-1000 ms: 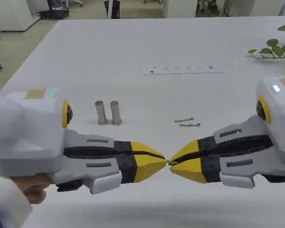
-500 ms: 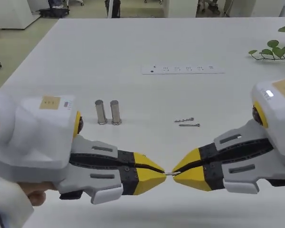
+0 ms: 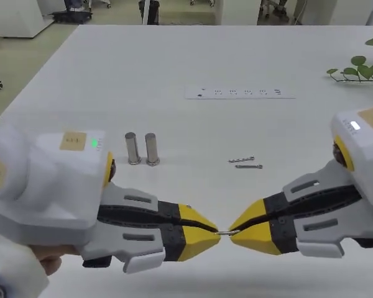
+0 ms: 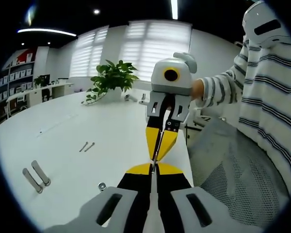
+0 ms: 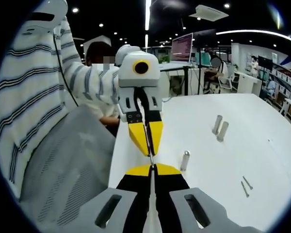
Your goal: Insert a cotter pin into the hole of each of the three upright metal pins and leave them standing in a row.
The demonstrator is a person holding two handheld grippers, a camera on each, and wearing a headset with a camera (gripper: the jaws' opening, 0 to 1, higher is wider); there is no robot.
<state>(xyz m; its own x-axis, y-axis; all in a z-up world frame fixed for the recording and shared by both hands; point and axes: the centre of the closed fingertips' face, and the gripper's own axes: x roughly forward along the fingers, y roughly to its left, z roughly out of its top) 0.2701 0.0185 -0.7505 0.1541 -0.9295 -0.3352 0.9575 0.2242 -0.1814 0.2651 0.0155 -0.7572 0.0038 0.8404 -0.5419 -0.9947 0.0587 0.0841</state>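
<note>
Standing third pin point(image 5: 185, 160), right gripper view

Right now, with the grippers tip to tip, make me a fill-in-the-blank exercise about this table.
1. Beyond the grippers, ___ metal pins stand upright side by side.
2. Right of them, two loose cotter pins lie ___ on the table.
3. The left gripper and right gripper both pinch one thin ___ between their tips.
4. A leafy ___ sits at the table's far right edge.
Missing words: two; flat; cotter pin; plant.
</note>
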